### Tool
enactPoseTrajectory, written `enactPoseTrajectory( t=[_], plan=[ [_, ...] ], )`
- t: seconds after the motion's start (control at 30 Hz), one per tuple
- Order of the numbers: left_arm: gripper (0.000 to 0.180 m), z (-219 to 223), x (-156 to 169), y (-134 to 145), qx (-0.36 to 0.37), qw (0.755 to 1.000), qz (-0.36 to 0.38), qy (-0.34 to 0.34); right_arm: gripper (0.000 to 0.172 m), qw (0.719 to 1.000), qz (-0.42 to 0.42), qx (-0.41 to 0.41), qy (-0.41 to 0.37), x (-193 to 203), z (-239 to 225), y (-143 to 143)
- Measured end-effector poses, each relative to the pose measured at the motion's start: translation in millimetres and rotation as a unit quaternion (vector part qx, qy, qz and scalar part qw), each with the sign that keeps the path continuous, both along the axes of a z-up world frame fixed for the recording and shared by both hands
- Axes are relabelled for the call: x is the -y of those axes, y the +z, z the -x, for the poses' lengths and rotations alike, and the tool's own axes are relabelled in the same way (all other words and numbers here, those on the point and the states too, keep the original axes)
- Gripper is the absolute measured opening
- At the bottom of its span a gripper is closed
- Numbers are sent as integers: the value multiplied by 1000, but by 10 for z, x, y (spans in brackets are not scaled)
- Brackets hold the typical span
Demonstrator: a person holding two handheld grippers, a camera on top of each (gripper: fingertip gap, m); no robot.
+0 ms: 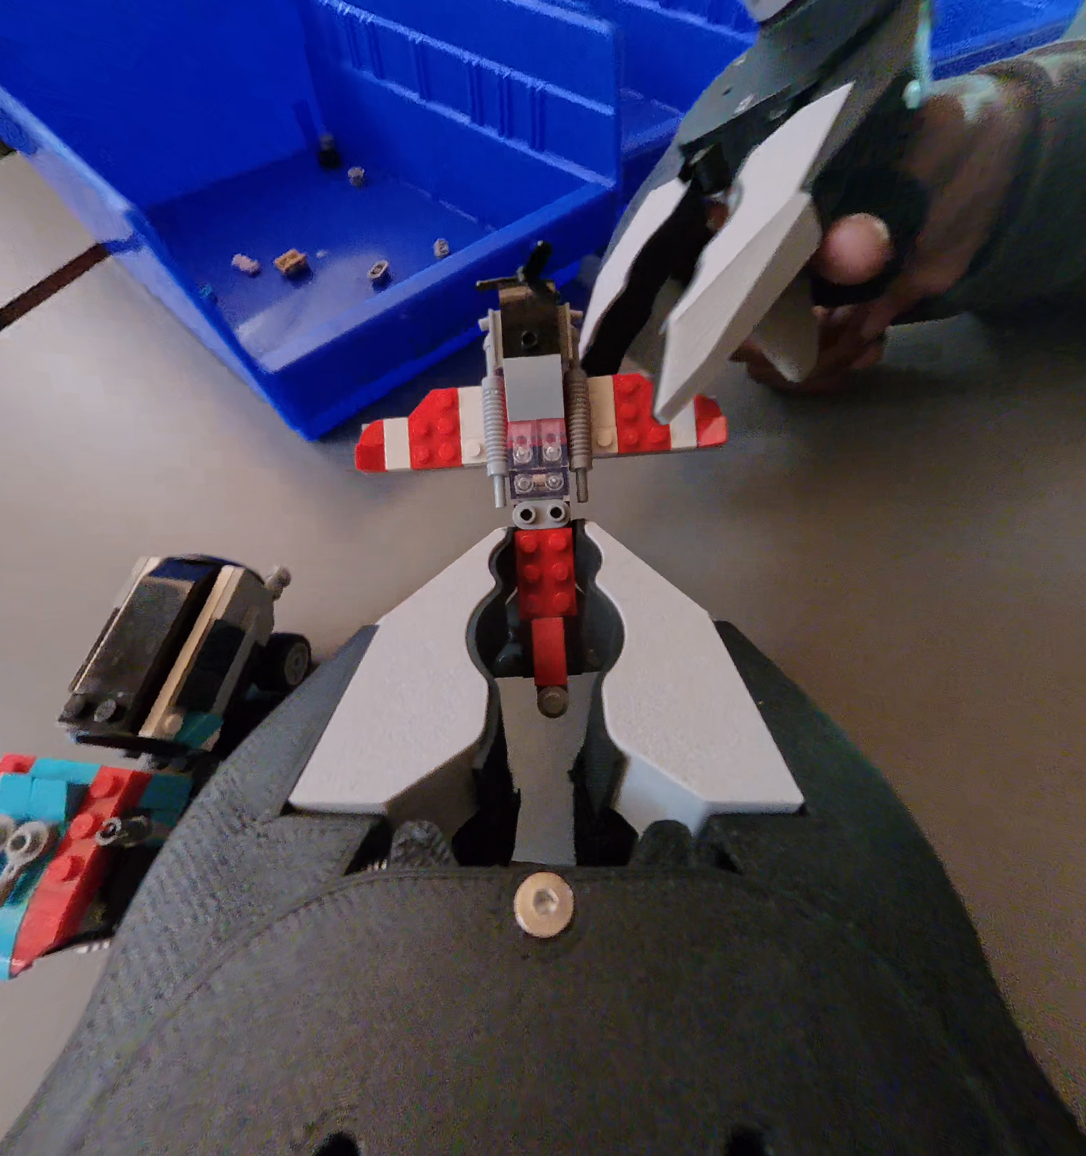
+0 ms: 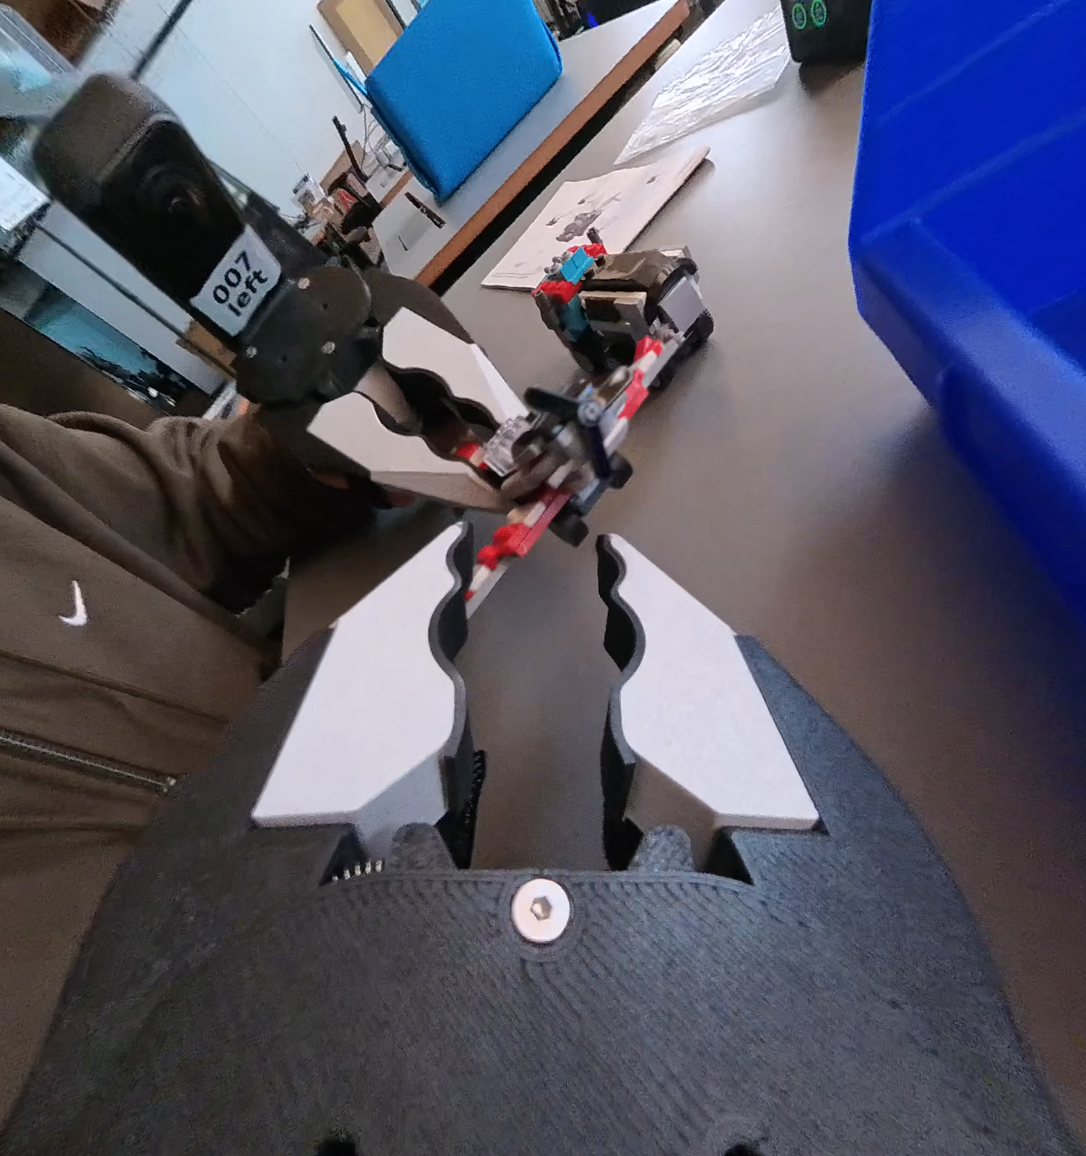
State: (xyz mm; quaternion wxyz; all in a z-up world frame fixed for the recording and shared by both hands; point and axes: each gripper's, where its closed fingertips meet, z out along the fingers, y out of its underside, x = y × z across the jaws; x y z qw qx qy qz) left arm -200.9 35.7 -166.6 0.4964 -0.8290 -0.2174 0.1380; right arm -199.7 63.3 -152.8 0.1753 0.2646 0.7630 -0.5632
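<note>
A small brick plane (image 1: 540, 425) with red and white striped wings, grey springs and a black propeller is held just above the grey table. My left gripper (image 1: 543, 532) is shut on its red tail section, both pads pressing its sides. The plane also shows in the right wrist view (image 2: 565, 438), in the left gripper (image 2: 490, 463). My right gripper (image 2: 534, 538) is open. The tip of one wing (image 2: 496, 557) lies between its fingers, close to the left finger, with a gap to the right one. In the left wrist view the right gripper (image 1: 628, 381) stands over the plane's right wing.
A blue bin (image 1: 465, 144) with several small loose pieces (image 1: 290, 259) stands behind the plane; it fills the right edge in the right wrist view (image 2: 997, 250). A black brick vehicle (image 1: 177, 657) and a red and teal build (image 1: 46, 857) sit at the left. A booklet (image 2: 596, 212) lies farther off. The tips of both grippers are at nearly the same place.
</note>
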Motion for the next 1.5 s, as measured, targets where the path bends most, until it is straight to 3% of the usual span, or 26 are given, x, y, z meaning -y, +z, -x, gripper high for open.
enactPoseTrajectory(
  t=[0.17, 0.33, 0.53, 0.73, 1.0, 1.5],
  plan=[
    [18, -41, -65, -9, -7, 1000, 0, -16, 27, 1000, 4, 12, -11, -2, 10, -6],
    [21, -52, -61, -68, 39, 999, -6, -19, 24, 999, -15, -11, -33, -4, 44, -31],
    [51, -78, -45, -151, 89, 996, 11, -12, 10, 997, -33, -47, -50, -4, 73, -41],
    [43, -128, -71, -175, 140, 990, 4, 14, 10, 995, -47, -72, -56, 18, 71, -52],
    [31, -102, -100, -168, 117, 992, 2, 49, 10, 991, -62, -105, -58, 81, 41, -59],
    [27, -76, -134, -133, 126, 991, -40, 38, 18, 998, -44, 15, -33, 22, -11, -128]
  ],
)
